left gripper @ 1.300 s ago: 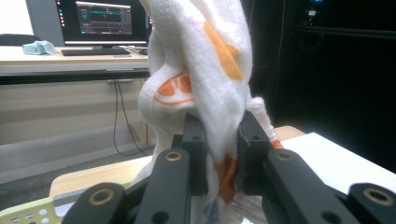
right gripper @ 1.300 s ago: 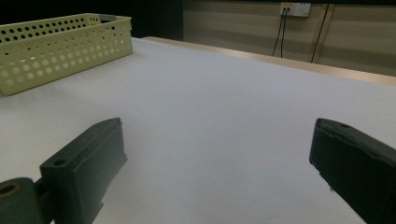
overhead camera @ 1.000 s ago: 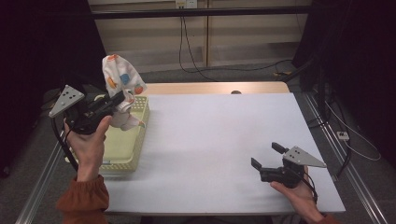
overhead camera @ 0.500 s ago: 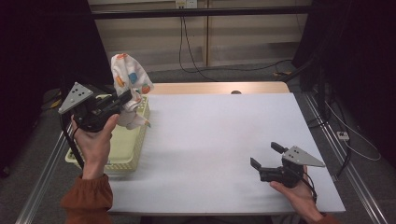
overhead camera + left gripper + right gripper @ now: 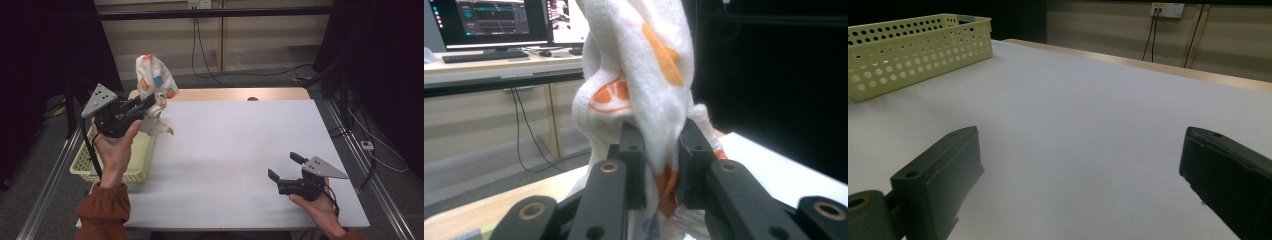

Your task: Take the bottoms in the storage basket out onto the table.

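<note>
L gripper [image 5: 150, 102] pinching white patterned cloth [image 5: 155, 80], held up above table [image 5: 235, 145] edge, over yellow basket [image 5: 125, 167]. R gripper [image 5: 284, 170] w/ jaws spread, nothing between, low over table near-right.

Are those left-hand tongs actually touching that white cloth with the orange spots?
Touching. In the left gripper view, the left tongs are clamped on the cloth, which is squeezed between both black jaws. The high view shows it lifted beside the yellow basket.
</note>
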`<state>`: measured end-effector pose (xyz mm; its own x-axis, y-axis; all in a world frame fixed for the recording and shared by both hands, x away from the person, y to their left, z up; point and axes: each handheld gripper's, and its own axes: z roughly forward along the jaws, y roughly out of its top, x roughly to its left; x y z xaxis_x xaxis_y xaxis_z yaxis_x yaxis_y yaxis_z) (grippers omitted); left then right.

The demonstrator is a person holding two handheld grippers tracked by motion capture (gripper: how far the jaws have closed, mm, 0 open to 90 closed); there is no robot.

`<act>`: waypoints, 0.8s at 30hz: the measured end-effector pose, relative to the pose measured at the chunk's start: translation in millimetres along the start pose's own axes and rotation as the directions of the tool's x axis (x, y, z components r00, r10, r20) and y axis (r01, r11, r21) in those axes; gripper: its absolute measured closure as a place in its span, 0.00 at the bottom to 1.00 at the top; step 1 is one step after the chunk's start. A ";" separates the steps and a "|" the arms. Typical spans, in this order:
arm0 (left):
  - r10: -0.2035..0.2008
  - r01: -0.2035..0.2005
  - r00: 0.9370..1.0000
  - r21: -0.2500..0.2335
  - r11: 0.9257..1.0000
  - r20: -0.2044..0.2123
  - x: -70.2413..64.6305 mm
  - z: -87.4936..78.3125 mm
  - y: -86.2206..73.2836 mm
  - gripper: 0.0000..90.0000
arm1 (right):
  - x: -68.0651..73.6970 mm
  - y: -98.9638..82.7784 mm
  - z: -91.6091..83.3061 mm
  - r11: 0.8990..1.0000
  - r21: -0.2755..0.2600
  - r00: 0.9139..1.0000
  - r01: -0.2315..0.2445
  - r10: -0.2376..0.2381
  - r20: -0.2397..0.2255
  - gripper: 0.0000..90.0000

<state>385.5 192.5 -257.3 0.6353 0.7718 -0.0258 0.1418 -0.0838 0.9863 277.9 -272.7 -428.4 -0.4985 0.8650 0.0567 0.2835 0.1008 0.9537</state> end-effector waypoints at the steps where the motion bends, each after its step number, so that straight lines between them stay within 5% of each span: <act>1: 0.000 0.000 1.000 -0.001 1.000 0.002 -0.7 1.0 0.9 0.86 | 0.0 0.0 0.0 1.000 0.000 1.000 -0.001 0.001 0.000 0.04; 24: -0.015 0.015 0.998 -0.003 1.000 0.056 -17.1 31.4 5.5 0.86 | -0.3 0.0 0.0 1.000 -0.001 1.000 -0.001 0.001 -0.003 0.04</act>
<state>399.2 159.0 -256.5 0.6743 0.7368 -0.0494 0.1494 -0.0706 0.9863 278.1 -272.9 -428.5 -0.5003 0.8639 0.0589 0.2833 0.0990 0.9539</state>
